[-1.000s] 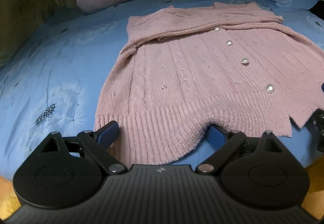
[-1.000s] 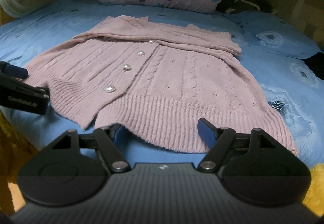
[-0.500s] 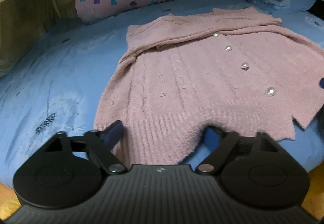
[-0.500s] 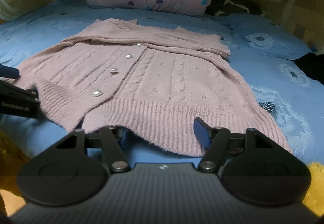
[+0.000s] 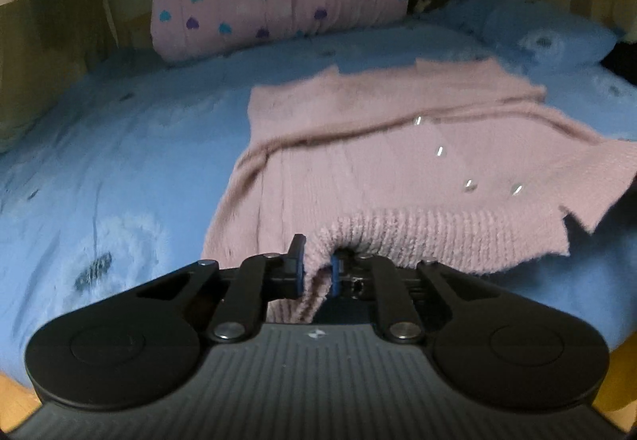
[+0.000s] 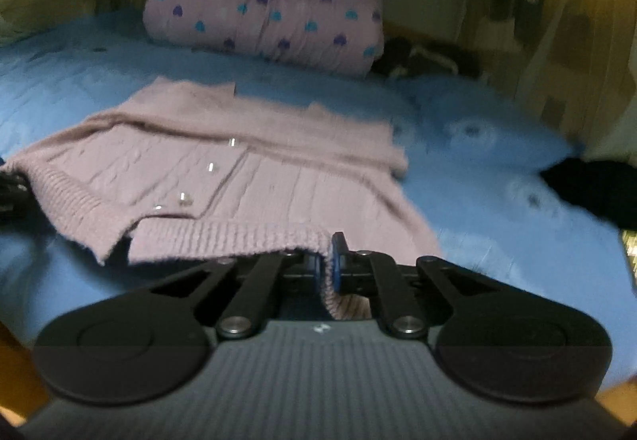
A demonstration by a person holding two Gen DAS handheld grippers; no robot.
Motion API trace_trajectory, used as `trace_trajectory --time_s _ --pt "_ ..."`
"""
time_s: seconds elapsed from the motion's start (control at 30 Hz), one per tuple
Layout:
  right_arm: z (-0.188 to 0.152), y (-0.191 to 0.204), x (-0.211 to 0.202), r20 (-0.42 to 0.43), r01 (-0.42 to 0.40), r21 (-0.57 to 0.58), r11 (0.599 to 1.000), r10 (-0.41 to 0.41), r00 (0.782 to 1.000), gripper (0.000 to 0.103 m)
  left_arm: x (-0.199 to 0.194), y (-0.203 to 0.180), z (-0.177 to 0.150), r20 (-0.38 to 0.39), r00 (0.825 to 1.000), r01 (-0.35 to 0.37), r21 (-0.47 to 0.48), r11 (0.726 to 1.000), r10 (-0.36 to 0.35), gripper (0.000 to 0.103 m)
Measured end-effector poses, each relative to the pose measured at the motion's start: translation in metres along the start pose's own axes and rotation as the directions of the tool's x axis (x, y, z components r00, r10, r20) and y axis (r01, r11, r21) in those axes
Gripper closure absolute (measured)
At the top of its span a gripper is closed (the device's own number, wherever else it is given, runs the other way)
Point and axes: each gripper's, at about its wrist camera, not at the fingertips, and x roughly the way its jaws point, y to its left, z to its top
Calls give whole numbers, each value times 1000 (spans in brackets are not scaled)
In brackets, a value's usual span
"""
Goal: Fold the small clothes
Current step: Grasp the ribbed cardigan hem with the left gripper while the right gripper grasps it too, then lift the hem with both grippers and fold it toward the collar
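Note:
A pink knitted cardigan [image 5: 398, 169] with shiny buttons lies on the blue bedsheet [image 5: 119, 169], its sleeves folded across the chest. In the left wrist view my left gripper [image 5: 317, 268] is shut on the ribbed hem near its left corner, and the hem bunches up between the blue pads. The right wrist view shows the cardigan [image 6: 254, 169] again, with my right gripper [image 6: 327, 266] shut on the hem near the right corner. The hem between both grips is lifted slightly off the sheet [image 6: 497, 209].
A pink bolster with heart prints [image 5: 278, 2] lies at the head of the bed. A blue pillow [image 5: 537, 30] sits at the back right. A dark garment [image 6: 597, 189] lies on the right side of the bed. Wooden floor shows below the bed edge.
Both grippers went from open around the cardigan's hem to shut on it. The hem now bunches in the pads and lifts off the sheet, and both views tilted upward.

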Motion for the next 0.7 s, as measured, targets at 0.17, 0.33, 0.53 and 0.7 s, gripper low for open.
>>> trace_trajectory --time_s 0.17,0.33,0.53,0.7 --pt "15 -1 1 34 6 -29 1000 -5 999 95 -3 4 14 22 999 32 -34 999 -32 89" --pt "25 -4 3 52 16 -25 1000 -14 999 95 -2 4 29 60 998 19 -25 1000 -17 91" --pt "43 -2 7 99 22 -48 999 -17 995 96 0 -1 50 106 994 7 3 1000 -8 92" --pt "60 -7 13 136 -7 -41 999 12 991 96 10 -2 67 114 993 11 11 1000 -12 92"
